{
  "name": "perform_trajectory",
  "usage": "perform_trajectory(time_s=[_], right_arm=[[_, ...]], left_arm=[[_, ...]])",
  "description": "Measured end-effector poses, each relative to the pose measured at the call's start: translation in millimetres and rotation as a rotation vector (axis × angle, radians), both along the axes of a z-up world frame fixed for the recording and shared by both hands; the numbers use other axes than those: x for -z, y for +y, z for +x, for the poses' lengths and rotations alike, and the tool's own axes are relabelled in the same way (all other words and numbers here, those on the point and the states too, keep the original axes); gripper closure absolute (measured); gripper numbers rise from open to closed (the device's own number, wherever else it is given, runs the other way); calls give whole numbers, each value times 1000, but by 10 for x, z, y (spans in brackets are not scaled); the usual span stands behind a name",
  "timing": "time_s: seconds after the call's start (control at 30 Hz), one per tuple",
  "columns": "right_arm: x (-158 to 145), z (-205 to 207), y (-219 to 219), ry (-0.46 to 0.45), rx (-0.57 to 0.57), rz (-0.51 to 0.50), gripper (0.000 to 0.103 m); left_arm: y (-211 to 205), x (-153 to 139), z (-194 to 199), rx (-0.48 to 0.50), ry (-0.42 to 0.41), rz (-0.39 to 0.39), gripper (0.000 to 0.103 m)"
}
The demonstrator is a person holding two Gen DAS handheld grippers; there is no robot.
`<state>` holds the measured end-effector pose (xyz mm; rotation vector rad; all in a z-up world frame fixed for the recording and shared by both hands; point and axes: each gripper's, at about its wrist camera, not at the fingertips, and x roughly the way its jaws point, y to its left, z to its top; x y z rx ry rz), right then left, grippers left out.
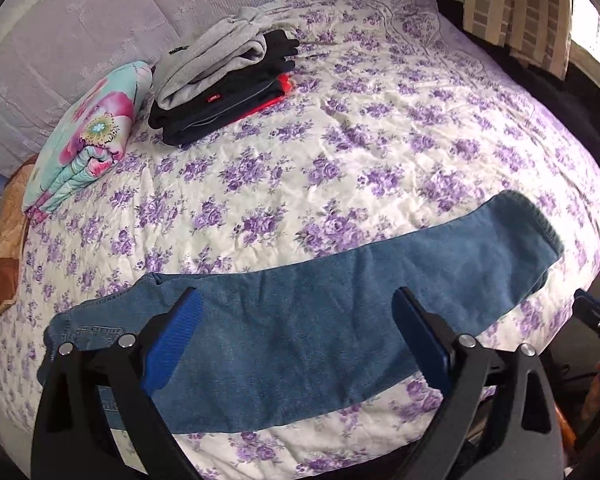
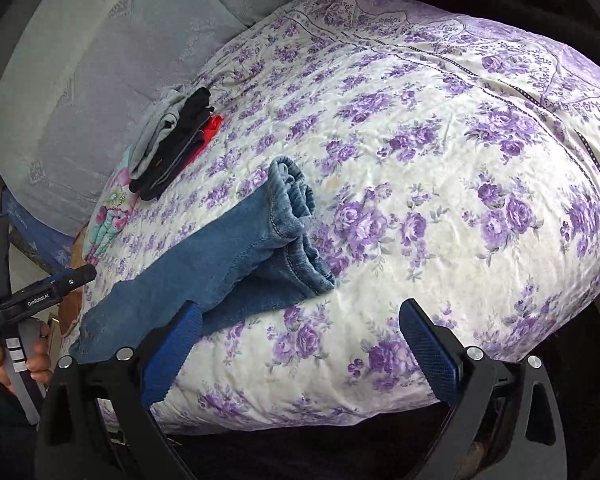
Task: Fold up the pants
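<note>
Blue denim pants [image 1: 300,312] lie flat along the near edge of the bed, folded lengthwise, waist at the left and leg hems at the right. In the right wrist view the same pants [image 2: 228,264] end in two rolled cuffs near the middle. My left gripper [image 1: 296,300] hovers open over the middle of the pants, with nothing between its blue pads. My right gripper [image 2: 300,312] stands open above the quilt just right of the cuffs, its left pad over the edge of the denim. The left gripper's body [image 2: 40,292] shows at the far left, held by a hand.
A quilt with purple flowers [image 1: 380,140] covers the bed. A stack of folded grey, black and red clothes [image 1: 228,84] sits at the back left beside a folded floral blanket [image 1: 88,136]. Pale pillows [image 1: 80,40] line the headboard. A curtain [image 1: 516,4] hangs at the back right.
</note>
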<state>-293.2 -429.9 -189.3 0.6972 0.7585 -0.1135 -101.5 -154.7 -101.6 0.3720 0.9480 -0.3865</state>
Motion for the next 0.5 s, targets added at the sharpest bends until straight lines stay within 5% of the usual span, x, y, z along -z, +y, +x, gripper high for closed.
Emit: perform_trajectory(time_s=[0.07,0.13,0.2,0.27,0.3,0.4,0.47,0.5], right_arm=[[2,-7,11,-54,5,46,4],[-53,12,66,-77,29,-81,4],[-55,130,122,-30,-19,-282,22],[35,242,43,42,-51,-358,50],[81,290,-27,73,-52,-349,51],[96,418,-72,66,-107,-325,45],[50,491,32,35,-133,-357,18],[33,516,87,26,-134,-392,13]], left_arm=[[-3,-3,24,-4,13,-12,10],[3,7,19,1,15,0,10],[43,16,-6,13,14,20,10],[108,30,-23,14,18,41,9],[149,36,-24,8,22,47,9],[248,54,-18,-13,38,51,9],[276,51,-19,-18,33,58,9],[281,45,-23,-19,29,58,9]])
